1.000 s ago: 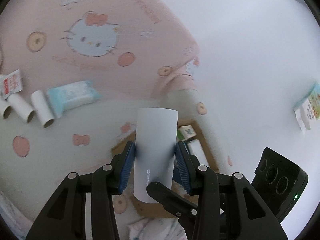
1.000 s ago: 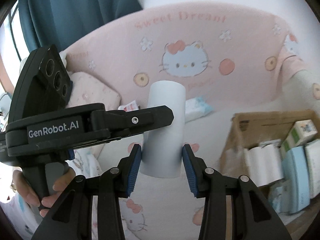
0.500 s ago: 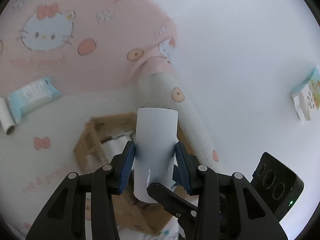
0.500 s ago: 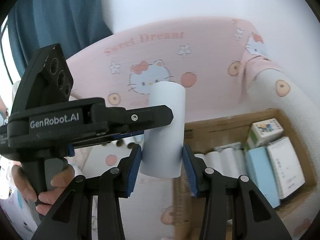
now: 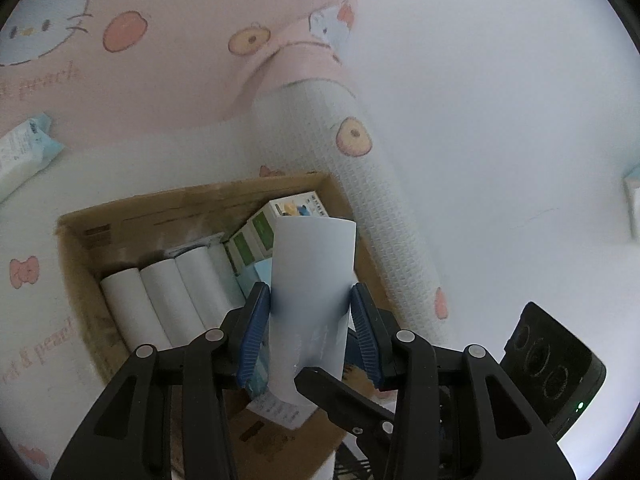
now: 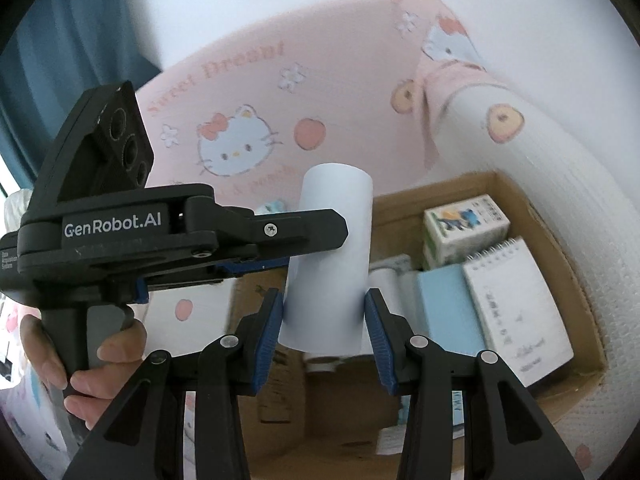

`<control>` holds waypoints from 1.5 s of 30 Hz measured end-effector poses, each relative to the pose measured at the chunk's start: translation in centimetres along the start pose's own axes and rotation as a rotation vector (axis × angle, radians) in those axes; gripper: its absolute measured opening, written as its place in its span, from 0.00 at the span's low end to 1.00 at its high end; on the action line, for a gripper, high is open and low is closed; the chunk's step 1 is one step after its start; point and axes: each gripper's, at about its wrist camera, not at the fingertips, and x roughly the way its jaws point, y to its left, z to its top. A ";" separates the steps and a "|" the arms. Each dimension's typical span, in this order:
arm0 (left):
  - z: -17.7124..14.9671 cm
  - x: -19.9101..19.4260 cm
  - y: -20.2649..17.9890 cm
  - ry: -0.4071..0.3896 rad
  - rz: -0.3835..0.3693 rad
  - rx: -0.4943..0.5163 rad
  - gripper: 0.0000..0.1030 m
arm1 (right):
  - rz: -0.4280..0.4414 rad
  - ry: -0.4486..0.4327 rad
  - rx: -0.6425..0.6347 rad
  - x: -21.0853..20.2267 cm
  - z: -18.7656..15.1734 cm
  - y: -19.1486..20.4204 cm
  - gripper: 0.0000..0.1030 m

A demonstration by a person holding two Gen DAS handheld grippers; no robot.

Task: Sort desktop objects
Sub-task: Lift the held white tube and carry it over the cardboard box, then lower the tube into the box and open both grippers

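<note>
Both the left gripper and right gripper clamp one white paper roll above a cardboard box holding white rolls, a spiral notepad and small cartons.

A plain white paper roll stands before a brown cardboard box. At upper left, the pink cartoon-cat-and-peach printed mat meets a teal curtain.
</note>
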 end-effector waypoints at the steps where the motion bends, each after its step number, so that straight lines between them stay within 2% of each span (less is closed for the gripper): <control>1: 0.2 0.7 0.2 0.015 0.010 -0.004 0.43 | 0.017 0.015 0.014 0.3 0.1 -0.6 0.39; 5: 0.5 3.2 1.7 0.084 0.032 -0.057 0.43 | 0.035 0.104 0.041 2.4 0.2 -2.3 0.39; 11: 0.7 4.4 3.7 0.113 0.053 -0.116 0.44 | 0.035 0.195 0.008 4.7 0.7 -2.6 0.39; 17: 1.2 6.3 5.5 0.159 0.096 -0.157 0.44 | 0.040 0.329 0.005 8.0 1.4 -3.1 0.39; 24: 1.4 7.0 6.0 0.179 0.094 -0.193 0.44 | -0.049 0.385 -0.059 9.5 1.7 -2.7 0.39; 28: 1.2 8.0 6.5 0.206 0.073 -0.219 0.44 | -0.133 0.419 -0.117 10.4 1.4 -2.4 0.39; 30: 1.0 8.3 6.4 0.220 0.077 -0.217 0.44 | -0.186 0.431 -0.150 10.9 1.2 -2.2 0.39; 34: 0.6 8.9 6.1 0.253 0.115 -0.180 0.44 | -0.188 0.415 -0.130 10.3 1.4 -2.4 0.39; 38: 0.1 8.7 5.8 0.253 0.094 -0.165 0.44 | -0.186 0.369 -0.093 8.1 2.2 -3.7 0.39; 41: -0.1 8.5 6.4 0.260 0.043 -0.232 0.40 | -0.197 0.345 -0.082 6.9 2.9 -4.1 0.39; 45: -0.4 8.3 6.1 0.246 0.065 -0.212 0.35 | -0.229 0.327 -0.068 5.0 2.8 -4.7 0.39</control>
